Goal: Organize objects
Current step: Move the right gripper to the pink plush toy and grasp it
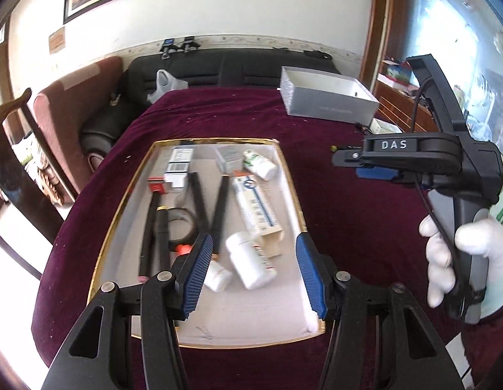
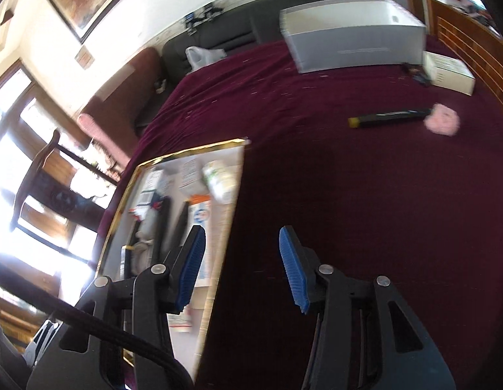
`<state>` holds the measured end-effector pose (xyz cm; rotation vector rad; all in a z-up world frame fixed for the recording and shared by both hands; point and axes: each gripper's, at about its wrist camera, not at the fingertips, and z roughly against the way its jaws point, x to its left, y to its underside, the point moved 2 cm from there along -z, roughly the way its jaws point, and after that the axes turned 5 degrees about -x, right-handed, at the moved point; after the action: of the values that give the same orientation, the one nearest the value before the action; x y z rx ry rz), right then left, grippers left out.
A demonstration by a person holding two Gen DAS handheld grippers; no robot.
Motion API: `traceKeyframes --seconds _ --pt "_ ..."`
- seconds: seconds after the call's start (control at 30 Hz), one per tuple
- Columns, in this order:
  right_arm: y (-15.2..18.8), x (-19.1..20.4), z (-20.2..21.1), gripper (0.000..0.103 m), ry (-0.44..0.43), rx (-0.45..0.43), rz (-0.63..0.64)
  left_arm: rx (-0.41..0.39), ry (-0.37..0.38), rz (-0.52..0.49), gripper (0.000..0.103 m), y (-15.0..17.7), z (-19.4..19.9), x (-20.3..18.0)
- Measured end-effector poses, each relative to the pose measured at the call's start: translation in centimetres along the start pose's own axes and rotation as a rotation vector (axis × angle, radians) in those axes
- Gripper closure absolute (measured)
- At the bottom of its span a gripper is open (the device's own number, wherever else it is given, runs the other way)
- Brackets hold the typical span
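A gold-rimmed shallow tray point(image 1: 293, 182) lies on the maroon tablecloth point(image 1: 348, 227) and holds white pill bottles point(image 1: 249, 263), a long medicine carton point(image 1: 256, 208), small boxes point(image 1: 180, 165), black pens point(image 1: 219, 214) and a tape roll point(image 1: 181, 224). My left gripper point(image 1: 253, 273) is open and empty, just above the tray's near half. My right gripper point(image 2: 240, 266) is open and empty over the cloth beside the tray's right rim point(image 2: 223, 253); it also shows in the left wrist view point(image 1: 365, 162). A black and yellow pen-like stick point(image 2: 387, 117) and a pink fluffy item point(image 2: 443, 124) lie on the cloth.
A grey open box point(image 1: 329, 104) stands at the table's far side, also in the right wrist view point(image 2: 355, 48). A small white box point(image 2: 449, 73) lies to its right. A dark sofa point(image 1: 202, 71) and a chair point(image 1: 20, 136) stand beyond the table.
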<state>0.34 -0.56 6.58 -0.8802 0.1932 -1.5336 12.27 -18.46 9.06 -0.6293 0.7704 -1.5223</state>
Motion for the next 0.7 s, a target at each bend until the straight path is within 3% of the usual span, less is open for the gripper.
traceKeyframes --seconds 0.43,0.7 --pt "-2.1 -15.4 5.9 0.054 0.184 -0.099 -0.198 0.075 0.065 -0.082 0.055 0.4 -2.2 -6.0" --pt "-4.9 -21.5 5.6 0.054 0.248 -0.162 -0.286 0.108 0.156 -0.106 0.055 0.6 -3.9 -9.1"
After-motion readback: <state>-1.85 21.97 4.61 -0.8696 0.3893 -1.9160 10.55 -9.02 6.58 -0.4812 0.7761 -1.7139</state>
